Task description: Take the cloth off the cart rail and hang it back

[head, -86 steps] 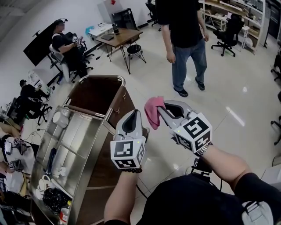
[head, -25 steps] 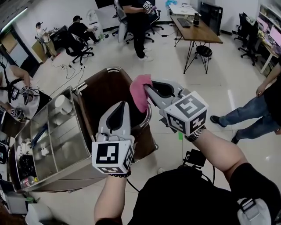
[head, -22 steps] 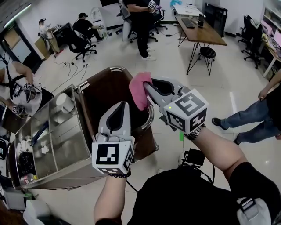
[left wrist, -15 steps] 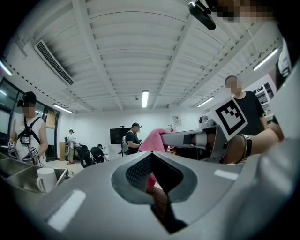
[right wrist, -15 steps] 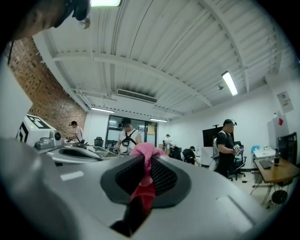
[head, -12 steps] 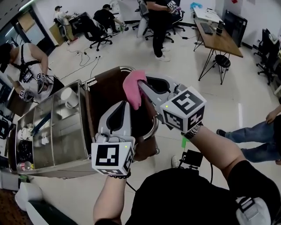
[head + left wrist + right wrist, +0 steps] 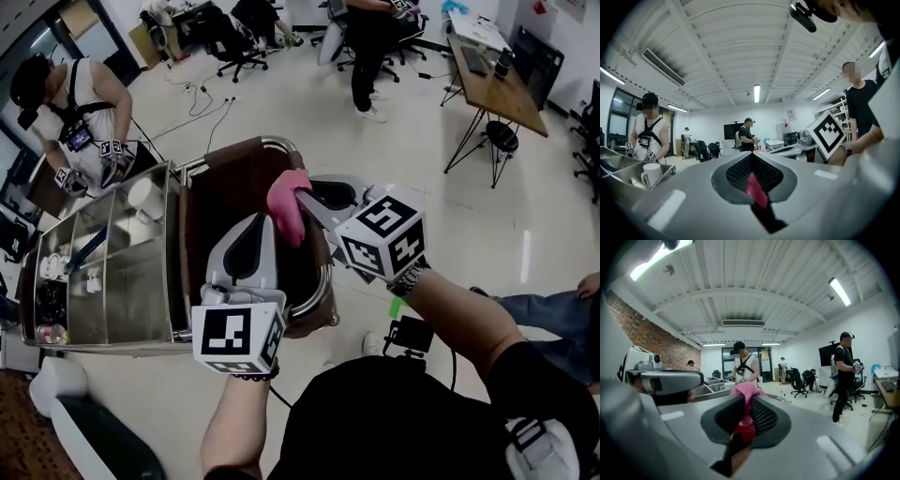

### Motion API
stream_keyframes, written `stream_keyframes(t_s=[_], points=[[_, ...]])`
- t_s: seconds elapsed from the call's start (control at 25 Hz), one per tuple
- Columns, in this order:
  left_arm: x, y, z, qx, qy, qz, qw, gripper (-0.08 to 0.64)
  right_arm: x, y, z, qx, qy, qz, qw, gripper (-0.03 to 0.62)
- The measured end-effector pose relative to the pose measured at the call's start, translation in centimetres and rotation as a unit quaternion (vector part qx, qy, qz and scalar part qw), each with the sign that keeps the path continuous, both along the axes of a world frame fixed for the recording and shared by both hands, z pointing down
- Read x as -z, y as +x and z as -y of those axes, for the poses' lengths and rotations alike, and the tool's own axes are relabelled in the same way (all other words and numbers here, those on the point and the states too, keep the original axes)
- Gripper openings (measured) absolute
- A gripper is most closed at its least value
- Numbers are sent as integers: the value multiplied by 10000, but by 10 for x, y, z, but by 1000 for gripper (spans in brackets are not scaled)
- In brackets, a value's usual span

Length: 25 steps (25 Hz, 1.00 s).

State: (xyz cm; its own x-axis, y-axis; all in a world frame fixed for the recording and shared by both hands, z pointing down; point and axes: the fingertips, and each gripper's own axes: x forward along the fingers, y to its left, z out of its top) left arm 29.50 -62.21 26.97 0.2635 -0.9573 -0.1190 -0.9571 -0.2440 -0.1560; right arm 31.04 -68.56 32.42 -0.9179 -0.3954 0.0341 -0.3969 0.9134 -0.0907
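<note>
**Head view.**
- Your right gripper [image 7: 302,197] is clamped on the pink cloth [image 7: 286,204]. The cloth hangs from its tips over the brown end of the cart [image 7: 220,187], inside the loop of the chrome rail [image 7: 272,142].
- Your left gripper [image 7: 261,223] is just beside and below, jaws together on nothing.
- Progress, as judged: the cloth is off the rail, so the first half is done. Draping it back and letting go are left.
- Edges: the rail curves round the cart's end under both grippers. The steel tray [image 7: 112,272] with a white mug [image 7: 145,199] lies to your left.
- Room: open floor to the right. A person [image 7: 84,131] stands near the cart's far left corner, and a desk [image 7: 497,75] is well apart.

**Left gripper view.**
- The left gripper [image 7: 751,157] has its mesh pads meeting, and nothing is pinched that you can make out. A thin red strip shows low in the seam.
- The mug [image 7: 649,174] sits low left, and the way ahead looks clear.

**Right gripper view.**
- The right gripper [image 7: 743,401] has its pads pressed on the cloth [image 7: 746,391], which bunches up above the tips.
- The tray's steel compartments [image 7: 712,385] lie ahead, with a person standing beyond them. Your left gripper's body [image 7: 670,378] crowds the left side, so swing the cloth with care there.
</note>
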Motion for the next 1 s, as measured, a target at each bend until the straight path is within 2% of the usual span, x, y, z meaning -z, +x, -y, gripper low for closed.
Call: stream_keyframes(t_s=[0.24,0.52,0.88,1.0], points=[[-19,10,22,55,-165,-152,9997,3,-56,16,28,-137,-238,-456,9986,34],[-26,23,32,151,-239,-163,9995,3,-94,31,46,-208,-398,-791,9959,34],[-32,19,35,194,-269,-154,9993,3,-118,28,52,-158,-649,-856,9941,84],[-32,20,36,170,-275,-149,9994,3,-123,29,51,-158,-673,-917,9934,79]])
